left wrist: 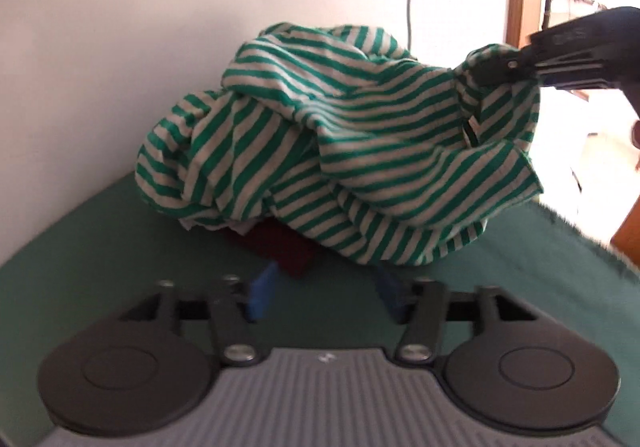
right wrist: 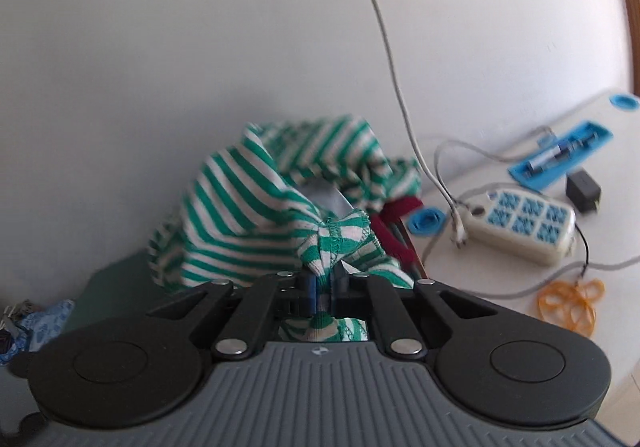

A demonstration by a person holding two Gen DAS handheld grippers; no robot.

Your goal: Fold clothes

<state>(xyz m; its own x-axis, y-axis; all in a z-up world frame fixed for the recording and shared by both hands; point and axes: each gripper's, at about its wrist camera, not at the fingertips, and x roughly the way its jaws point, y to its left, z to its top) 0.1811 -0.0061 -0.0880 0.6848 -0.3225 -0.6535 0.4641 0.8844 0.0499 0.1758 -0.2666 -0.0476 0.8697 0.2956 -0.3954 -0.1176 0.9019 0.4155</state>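
- Lying in a crumpled heap on the green cloth surface (left wrist: 100, 247), close to the white wall (left wrist: 120, 47), the green-and-white striped garment (left wrist: 320, 139) hides a dark red item (left wrist: 286, 247) under its near edge.
- One stitched hem of the garment is pinched between the clenched pads of the right gripper (right wrist: 324, 287), which holds that edge raised off the pile; seen from the left wrist, fabric bunches around its tip.
- Low and just short of the heap, the left gripper (left wrist: 324, 297) has its jaws spread with nothing between them.
- By my reading, the step in hand is picking up and opening out the garment, with folding proper not yet begun.
- Next, the free gripper likely needs a second hem or corner, well apart from the first, so the cloth can be stretched flat.
- Off to the right, on a white table (right wrist: 600, 287), sit a power strip (right wrist: 524, 223), cables (right wrist: 440, 167) and a blue tool case (right wrist: 560, 151).
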